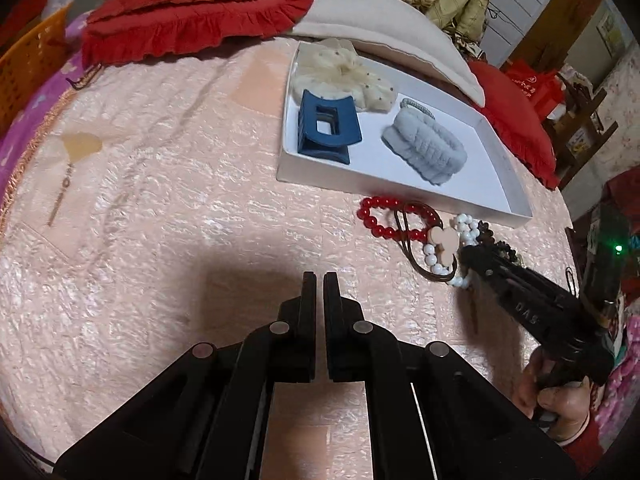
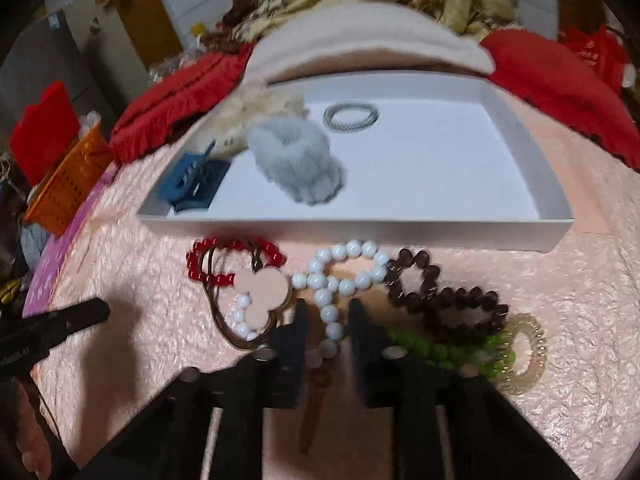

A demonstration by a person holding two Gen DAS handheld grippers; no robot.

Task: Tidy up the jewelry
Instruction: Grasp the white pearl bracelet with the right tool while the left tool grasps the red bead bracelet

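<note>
While the left gripper (image 1: 319, 280) hovers over bare pink bedspread (image 1: 160, 160) with its fingers nearly together and nothing between them, the right gripper (image 2: 328, 312) sits low over the row of jewelry with its fingers apart, one on each side of a strand of the white bead bracelet (image 2: 344, 264); the fingers stand clear of the beads, so nothing is gripped. A white tray (image 2: 400, 232) lies toward the far edge of the bedspread, against a cream pillow (image 2: 360, 44) and red ruffled cushions (image 1: 192, 16). Inside it, a blue claw clip (image 1: 328, 128) sits at the left end, a cream scrunchie (image 1: 344, 72) behind it, a grey fluffy scrunchie (image 2: 296, 160) near the middle, and a grey hair tie (image 2: 351, 117) toward the tray's far wall. Just outside the tray's near wall the loose pieces lie in a line on the bedspread: a red bead bracelet (image 2: 236, 260) at the left, overlapped by a brown cord hair tie with a pale pink charm (image 2: 260, 292), then the white beads, a dark brown bead bracelet (image 2: 440, 292), a green bead bracelet (image 2: 440, 350) and a clear spiral hair tie (image 2: 524, 352) at the right end. An orange basket (image 2: 68, 184) stands off the bedspread's left edge.
</note>
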